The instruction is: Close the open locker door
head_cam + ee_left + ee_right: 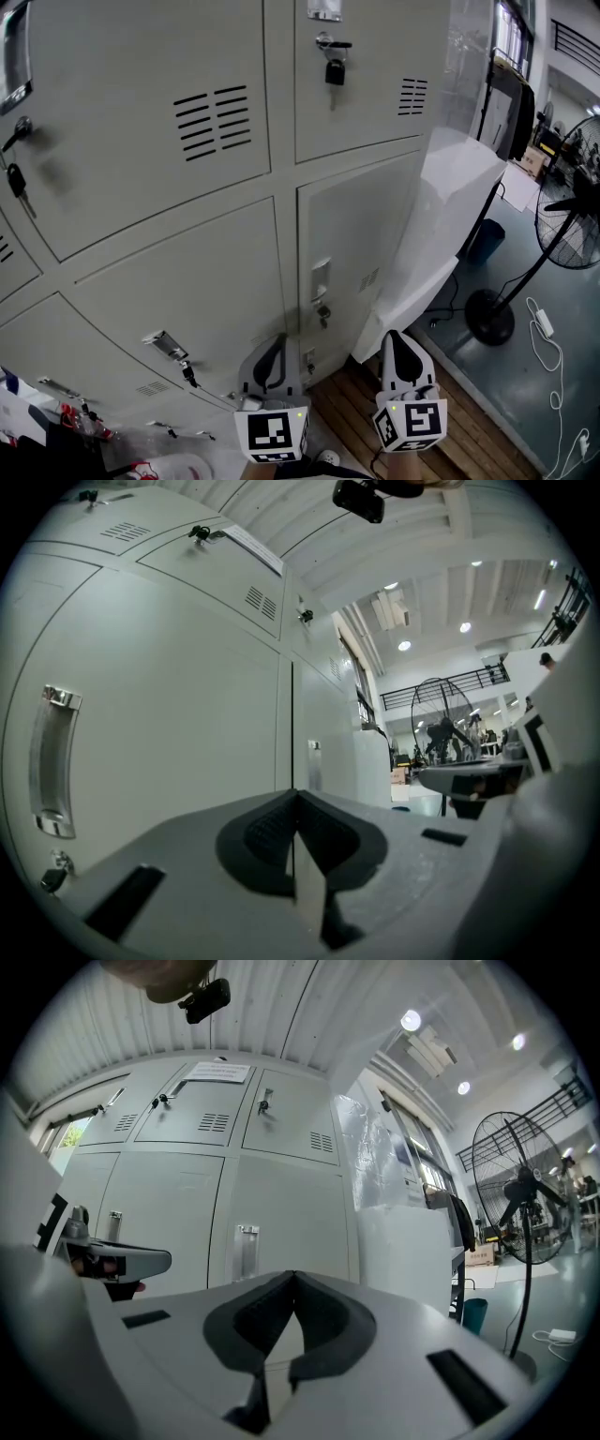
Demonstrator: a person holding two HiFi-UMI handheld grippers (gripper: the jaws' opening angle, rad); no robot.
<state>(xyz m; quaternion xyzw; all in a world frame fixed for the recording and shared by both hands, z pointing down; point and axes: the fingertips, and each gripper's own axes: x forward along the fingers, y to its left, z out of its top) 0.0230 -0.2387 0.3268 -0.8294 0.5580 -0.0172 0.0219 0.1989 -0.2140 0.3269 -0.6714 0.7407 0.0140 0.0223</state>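
Note:
Grey lockers [187,234] fill the head view, and every door I can see lies flush with its frame. The lower right door [361,239] carries a small metal handle [320,279]. My left gripper [272,359] is shut and holds nothing; it points at the base of the lockers, just short of them. My right gripper [398,349] is also shut and empty, beside a white wrapped block. In the left gripper view the shut jaws of the left gripper [294,796] face a door with a chrome handle [52,761]. The right gripper [292,1276] faces a door handle [246,1251].
A white plastic-wrapped block [441,225] leans against the lockers' right end. A standing fan [567,211] with a round base [490,328] and a cable [544,323] occupy the floor at right. Keys [334,67] hang from locks. Wooden boards [459,431] lie underfoot.

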